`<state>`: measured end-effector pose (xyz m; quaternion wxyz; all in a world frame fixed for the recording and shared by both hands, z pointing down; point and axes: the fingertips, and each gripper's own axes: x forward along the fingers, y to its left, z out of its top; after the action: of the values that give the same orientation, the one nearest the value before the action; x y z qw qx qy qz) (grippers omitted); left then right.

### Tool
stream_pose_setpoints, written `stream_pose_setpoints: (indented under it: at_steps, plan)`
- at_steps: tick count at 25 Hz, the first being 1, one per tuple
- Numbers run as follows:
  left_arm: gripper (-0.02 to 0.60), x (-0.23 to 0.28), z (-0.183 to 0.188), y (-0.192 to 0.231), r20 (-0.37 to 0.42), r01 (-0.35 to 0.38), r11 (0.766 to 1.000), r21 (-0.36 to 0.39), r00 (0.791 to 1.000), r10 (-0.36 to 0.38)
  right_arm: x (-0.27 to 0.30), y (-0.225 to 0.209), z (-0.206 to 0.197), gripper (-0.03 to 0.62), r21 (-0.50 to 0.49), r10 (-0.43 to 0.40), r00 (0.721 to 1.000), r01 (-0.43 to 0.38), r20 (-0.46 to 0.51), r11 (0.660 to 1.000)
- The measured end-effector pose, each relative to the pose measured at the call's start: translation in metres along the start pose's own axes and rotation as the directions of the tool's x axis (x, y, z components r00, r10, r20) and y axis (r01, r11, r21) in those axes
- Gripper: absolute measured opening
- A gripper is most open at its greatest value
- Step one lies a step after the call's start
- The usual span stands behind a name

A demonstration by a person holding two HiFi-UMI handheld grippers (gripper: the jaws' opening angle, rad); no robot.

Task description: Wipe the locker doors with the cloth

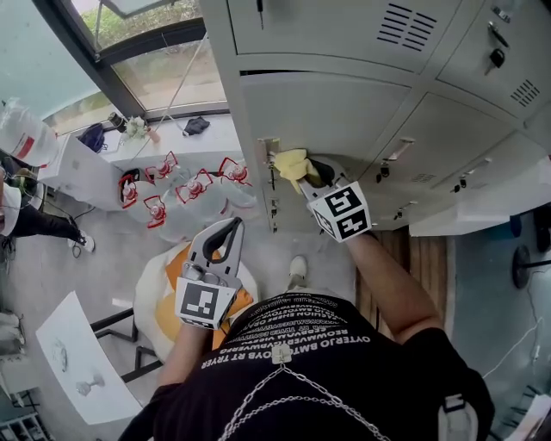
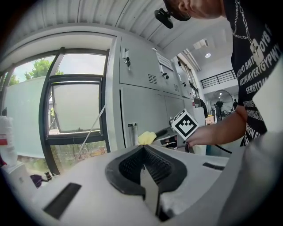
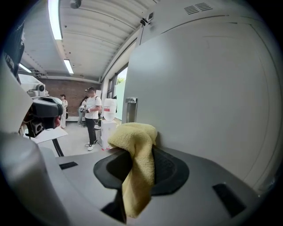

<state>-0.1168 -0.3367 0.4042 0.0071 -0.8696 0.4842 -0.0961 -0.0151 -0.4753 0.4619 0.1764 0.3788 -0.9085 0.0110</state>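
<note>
While right gripper (image 1: 304, 174) jaws pinch yellow cloth (image 3: 132, 145) at grey locker door (image 3: 208, 88), near door edge, left gripper (image 2: 142, 150) hangs well apart, jaws pressed together, empty. White print on black shirt (image 1: 301, 340): not legible.

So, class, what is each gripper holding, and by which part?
Right gripper: yellow cloth, jaws pinching its bunched middle. Left gripper: nothing, jaws shut.

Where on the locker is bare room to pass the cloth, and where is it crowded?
Bare: the grey door panel right of the yellow cloth, below the vents. Crowded: the floor left of the lockers, filled with water bottles.
</note>
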Motion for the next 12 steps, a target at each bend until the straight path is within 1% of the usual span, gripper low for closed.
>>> stream_pose_setpoints:
  at_steps: [6,12]
  plan:
    - [0.006,0.005,0.007,-0.006,0.016,0.034,0.999,0.019,0.999,-0.035,-0.012,-0.017,-0.009,0.106,0.008,-0.05,0.999,0.05,-0.016,0.999]
    - [0.005,0.01,0.006,-0.015,0.013,0.073,0.997,0.031,0.997,-0.074,-0.034,-0.052,-0.027,0.106,0.04,-0.123,0.991,0.125,-0.043,0.991]
